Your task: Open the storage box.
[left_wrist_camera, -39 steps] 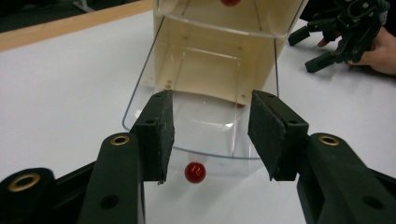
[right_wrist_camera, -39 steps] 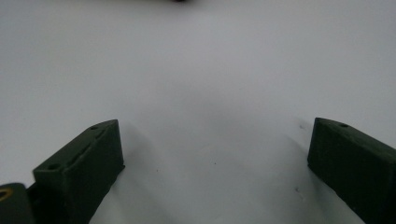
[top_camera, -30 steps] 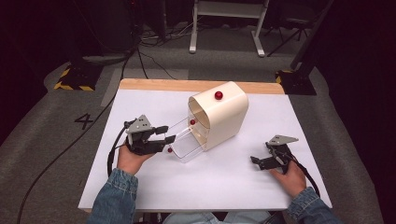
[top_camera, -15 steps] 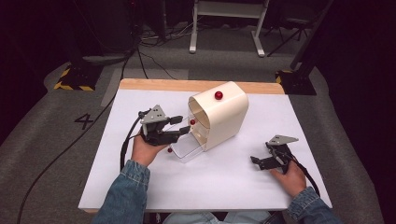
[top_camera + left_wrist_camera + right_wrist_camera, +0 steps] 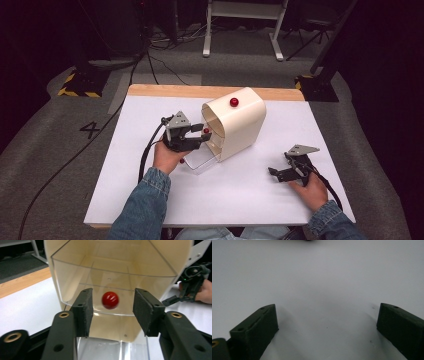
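My left gripper (image 5: 112, 312), jaws closing but apart, brackets the small red round knob (image 5: 110, 300) at frame centre; gripping the clear drawer's (image 5: 112, 280) knob remains.

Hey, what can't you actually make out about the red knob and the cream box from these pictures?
- Red knob: blurred in the left gripper view; whether the pads touch it is unclear.
- Same knob in the high view: mostly covered by the left gripper.
- Cream box: top and sides cut off by the left gripper view's edges.
- Box's far side: hidden by its own shell in the high view.
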The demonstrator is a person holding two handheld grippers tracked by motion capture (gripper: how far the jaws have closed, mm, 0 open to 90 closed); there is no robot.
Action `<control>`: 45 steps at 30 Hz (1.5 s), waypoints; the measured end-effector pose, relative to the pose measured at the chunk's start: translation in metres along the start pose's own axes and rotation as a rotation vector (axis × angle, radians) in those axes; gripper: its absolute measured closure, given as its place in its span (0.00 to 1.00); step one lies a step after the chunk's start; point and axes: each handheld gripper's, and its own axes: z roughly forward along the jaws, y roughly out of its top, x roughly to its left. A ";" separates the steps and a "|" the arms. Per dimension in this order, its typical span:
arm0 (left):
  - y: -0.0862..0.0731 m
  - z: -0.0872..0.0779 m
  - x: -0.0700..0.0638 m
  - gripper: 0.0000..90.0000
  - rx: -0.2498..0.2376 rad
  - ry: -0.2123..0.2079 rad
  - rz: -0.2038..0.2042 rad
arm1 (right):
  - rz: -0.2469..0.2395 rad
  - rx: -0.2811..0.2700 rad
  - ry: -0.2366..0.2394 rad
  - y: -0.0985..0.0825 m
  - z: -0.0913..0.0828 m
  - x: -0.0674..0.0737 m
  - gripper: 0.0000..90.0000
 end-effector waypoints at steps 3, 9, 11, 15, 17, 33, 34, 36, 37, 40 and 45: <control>-0.002 0.000 0.002 0.62 -0.005 -0.007 -0.011 | -0.001 0.000 0.000 0.000 0.000 0.000 0.04; -0.004 0.000 0.003 0.80 -0.020 -0.026 0.007 | 0.000 0.000 0.000 0.000 0.000 0.000 0.04; -0.004 0.000 0.003 0.81 -0.022 -0.025 0.011 | 0.000 0.000 0.000 0.000 0.000 0.000 0.04; -0.004 0.000 0.003 0.81 -0.020 -0.026 0.009 | 0.000 0.000 0.000 0.000 0.000 0.000 0.04; -0.004 -0.002 0.003 0.81 -0.013 -0.023 0.010 | 0.000 0.000 0.000 0.000 0.000 0.000 0.04; -0.016 -0.035 -0.002 0.81 -0.022 0.017 -0.006 | -0.002 0.000 0.000 0.000 0.000 0.000 0.04; -0.017 -0.041 -0.004 0.81 -0.020 0.030 -0.004 | -0.002 0.000 0.000 0.000 0.000 0.000 0.04; -0.018 -0.045 -0.005 0.81 -0.023 0.035 -0.006 | -0.001 0.000 0.000 0.000 0.000 0.000 0.04; -0.019 -0.047 -0.006 0.81 -0.026 0.038 -0.010 | -0.002 0.000 0.000 0.000 0.000 0.000 0.04; -0.024 -0.056 -0.006 0.81 -0.029 0.051 -0.013 | 0.000 -0.001 0.000 0.000 0.000 0.000 0.04; -0.029 -0.063 -0.005 0.81 -0.028 0.062 -0.021 | 0.000 0.000 0.000 0.000 0.000 0.000 0.04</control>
